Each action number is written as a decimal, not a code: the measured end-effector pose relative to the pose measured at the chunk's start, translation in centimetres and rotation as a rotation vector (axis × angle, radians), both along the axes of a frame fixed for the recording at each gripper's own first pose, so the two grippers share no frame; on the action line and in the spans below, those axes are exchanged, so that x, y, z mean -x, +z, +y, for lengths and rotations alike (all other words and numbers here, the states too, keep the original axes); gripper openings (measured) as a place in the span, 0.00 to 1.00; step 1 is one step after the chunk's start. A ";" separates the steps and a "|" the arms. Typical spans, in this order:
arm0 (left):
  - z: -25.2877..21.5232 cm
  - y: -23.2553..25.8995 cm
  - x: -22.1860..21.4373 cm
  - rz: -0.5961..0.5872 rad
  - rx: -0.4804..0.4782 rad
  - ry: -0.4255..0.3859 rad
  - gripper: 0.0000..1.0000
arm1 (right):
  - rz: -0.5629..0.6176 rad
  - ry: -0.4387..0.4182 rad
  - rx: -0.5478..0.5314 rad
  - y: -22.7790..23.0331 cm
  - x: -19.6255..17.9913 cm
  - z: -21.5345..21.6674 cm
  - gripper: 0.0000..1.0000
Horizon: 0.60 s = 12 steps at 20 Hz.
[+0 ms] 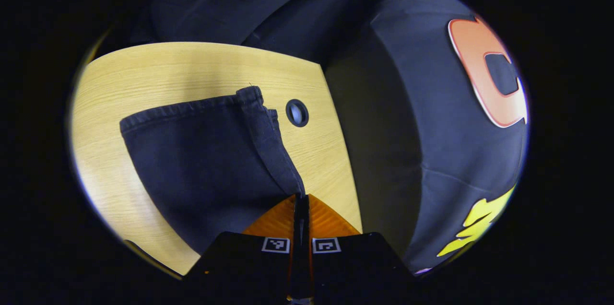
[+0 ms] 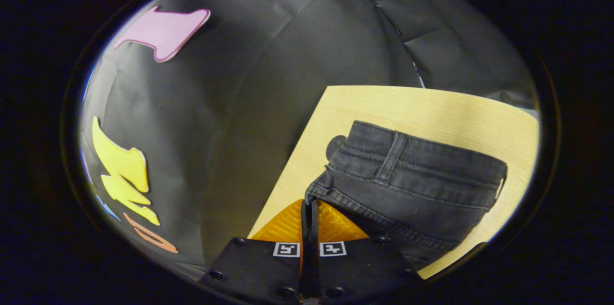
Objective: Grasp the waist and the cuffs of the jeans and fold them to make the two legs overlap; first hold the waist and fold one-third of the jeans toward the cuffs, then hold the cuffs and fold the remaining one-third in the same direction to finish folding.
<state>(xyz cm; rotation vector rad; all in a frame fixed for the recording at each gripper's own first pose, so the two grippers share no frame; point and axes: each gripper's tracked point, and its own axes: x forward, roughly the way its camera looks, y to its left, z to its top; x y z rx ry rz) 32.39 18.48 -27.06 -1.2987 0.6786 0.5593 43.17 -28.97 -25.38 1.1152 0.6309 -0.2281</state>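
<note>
Dark jeans lie on a light wooden table (image 1: 158, 70). In the left gripper view a leg runs away from me and ends in a hemmed cuff (image 1: 192, 108). Its side seam (image 1: 276, 151) comes down to my left gripper (image 1: 301, 199), whose fingers are closed together on the fabric edge. In the right gripper view the waistband (image 2: 422, 161) with a belt loop (image 2: 391, 158) lies across the table (image 2: 431, 103). My right gripper (image 2: 309, 204) is shut on the waistband's near corner (image 2: 324, 190).
A round cable hole (image 1: 297, 113) sits in the table just right of the cuff, and the same hole (image 2: 335, 146) peeks out beside the waistband. The table edge (image 1: 343, 151) drops off to the black cloth wall close beside both grippers.
</note>
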 end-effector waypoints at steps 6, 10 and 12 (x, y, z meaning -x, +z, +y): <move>-0.8 -2.6 -0.7 0.037 -0.011 -0.006 0.03 | 0.060 -0.019 0.009 -4.7 -1.7 0.1 0.00; -1.0 -4.2 -1.1 0.040 -0.038 -0.037 0.04 | 0.082 0.000 0.044 -5.3 -1.7 0.8 0.01; -1.1 -3.4 -1.5 0.011 -0.064 -0.060 0.11 | 0.082 0.002 0.058 -6.2 -2.5 0.3 0.03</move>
